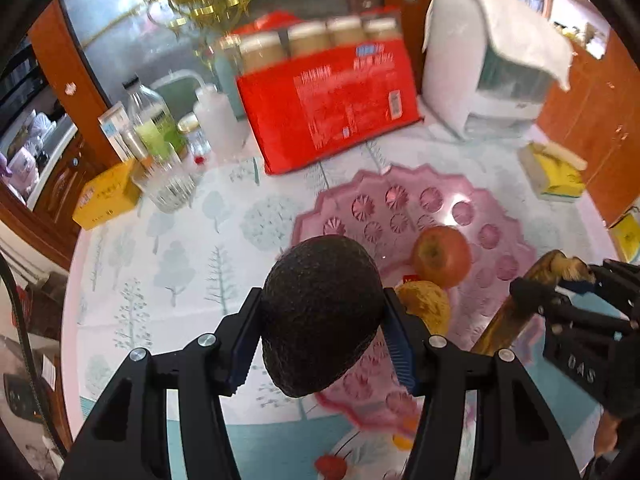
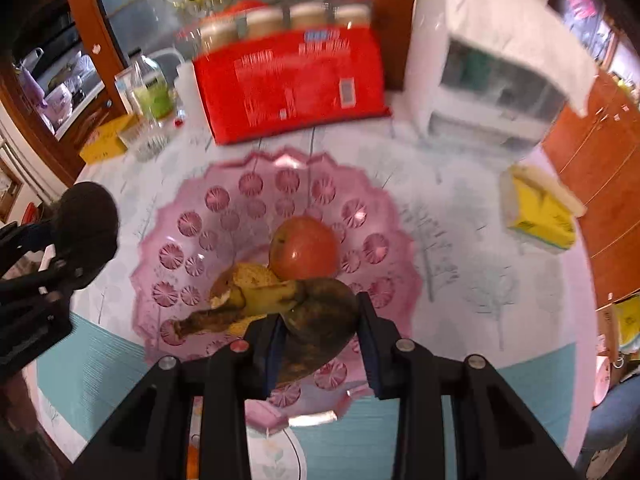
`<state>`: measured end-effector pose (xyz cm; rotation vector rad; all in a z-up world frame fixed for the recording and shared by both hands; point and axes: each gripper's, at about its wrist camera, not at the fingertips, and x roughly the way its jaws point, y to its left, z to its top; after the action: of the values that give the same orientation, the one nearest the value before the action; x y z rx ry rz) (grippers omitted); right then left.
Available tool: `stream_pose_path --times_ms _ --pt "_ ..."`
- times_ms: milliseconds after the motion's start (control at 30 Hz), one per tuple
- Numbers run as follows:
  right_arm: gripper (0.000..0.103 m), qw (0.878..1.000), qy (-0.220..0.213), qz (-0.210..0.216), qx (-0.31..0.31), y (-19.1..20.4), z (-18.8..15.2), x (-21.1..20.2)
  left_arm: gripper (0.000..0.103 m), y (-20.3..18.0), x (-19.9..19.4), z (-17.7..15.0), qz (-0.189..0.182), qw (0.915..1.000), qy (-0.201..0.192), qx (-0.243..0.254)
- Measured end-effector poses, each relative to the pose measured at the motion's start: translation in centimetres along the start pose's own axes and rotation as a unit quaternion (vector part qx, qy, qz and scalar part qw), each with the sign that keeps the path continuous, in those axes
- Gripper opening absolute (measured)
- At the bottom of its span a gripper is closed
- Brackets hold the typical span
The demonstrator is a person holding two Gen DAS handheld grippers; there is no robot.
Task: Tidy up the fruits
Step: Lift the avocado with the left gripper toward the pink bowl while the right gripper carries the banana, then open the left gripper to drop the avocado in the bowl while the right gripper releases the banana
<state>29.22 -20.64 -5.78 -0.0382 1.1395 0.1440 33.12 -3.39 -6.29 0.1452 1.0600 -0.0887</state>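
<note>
Left wrist view: left gripper [image 1: 322, 320] fingers pinch avocado [image 1: 320, 312] above pink plate [image 1: 504, 200] edge. Right gripper [image 2: 318, 334] fingers clamp overripe banana [image 2: 316, 320] over plate; likely soft, bruises easily, grip mid-body gently.

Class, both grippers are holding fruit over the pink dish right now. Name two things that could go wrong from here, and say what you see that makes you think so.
1. The left gripper pinches the rounded avocado only at its sides; it might slip out and roll.
2. The right gripper holds an overripe, browned banana above the pink dish, close to the apple and another banana. Lowering it could squash it or nudge the apple.
</note>
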Motion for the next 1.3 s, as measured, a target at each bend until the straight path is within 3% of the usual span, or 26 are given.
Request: stream_pose_path --times_ms 233,433,567,1000,1300 --pt "0.034 0.999 0.039 0.022 -0.009 -0.9 0.3 4.5 0.056 -2.0 4.9 0.2 0.005 0.9991 0.036 -0.021" --pt "0.037 0.999 0.034 0.029 0.006 -2.1 0.6 5.8 0.057 -2.6 6.9 0.4 0.0 0.9977 0.052 -0.044" --pt "0.043 0.999 0.016 0.035 0.009 -2.4 0.6 5.5 0.087 -2.6 6.0 0.6 0.007 0.9983 0.025 -0.051" --pt "0.044 0.998 -0.025 0.049 0.021 -3.1 -0.1 3.0 0.088 -3.1 3.1 0.3 0.008 0.9984 0.001 -0.057" --pt "0.045 0.999 -0.038 0.034 0.016 -2.7 -0.3 2.3 0.088 -3.1 1.2 -0.5 -0.006 0.9982 -0.015 -0.058"
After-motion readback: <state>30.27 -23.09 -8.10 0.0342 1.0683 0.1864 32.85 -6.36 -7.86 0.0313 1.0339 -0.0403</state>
